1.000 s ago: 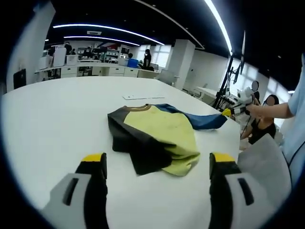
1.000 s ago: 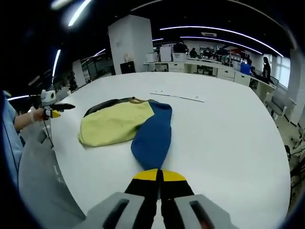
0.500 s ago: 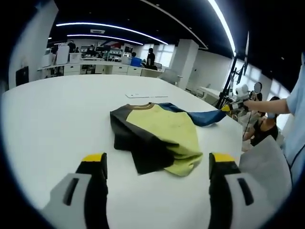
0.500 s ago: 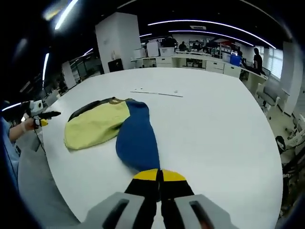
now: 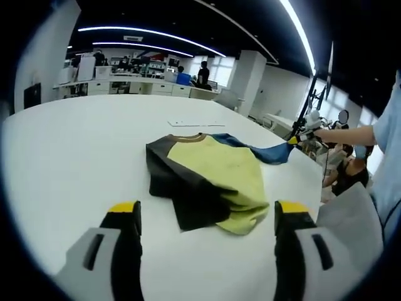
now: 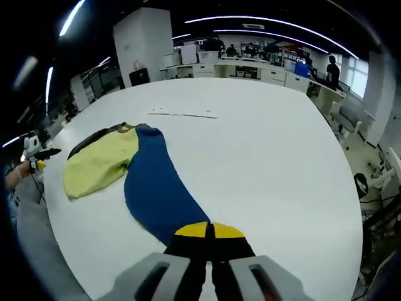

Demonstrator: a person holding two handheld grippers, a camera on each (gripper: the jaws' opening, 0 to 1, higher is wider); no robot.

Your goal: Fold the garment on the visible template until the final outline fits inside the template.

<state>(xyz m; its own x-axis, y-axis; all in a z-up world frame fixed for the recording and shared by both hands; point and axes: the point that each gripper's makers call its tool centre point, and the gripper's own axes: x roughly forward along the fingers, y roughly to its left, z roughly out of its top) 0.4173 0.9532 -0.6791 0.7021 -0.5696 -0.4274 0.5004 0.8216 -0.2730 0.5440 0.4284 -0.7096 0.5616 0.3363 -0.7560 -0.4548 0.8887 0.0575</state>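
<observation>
Yellow tips meet where your right gripper (image 6: 210, 229) fingers clamp the blue sleeve (image 6: 153, 188) (stretched out sideways). Your left gripper (image 5: 207, 216) fingers stand apart above the white surface (image 5: 69, 157); beyond them the garment (image 5: 207, 179) lies bunched.

**An open-plan office**

A big white counter (image 6: 263, 144) with rounded edges stands in a wide room with a dark ceiling (image 5: 207, 22) crossed by long curving light strips (image 5: 150, 34). Beyond it run rows of white desks (image 5: 135, 88) with monitors and boxes, where several people (image 5: 202, 73) stand or sit. A thick white pillar (image 6: 144, 41) rises near the desks, and windows (image 6: 360, 72) line the far side.
</observation>
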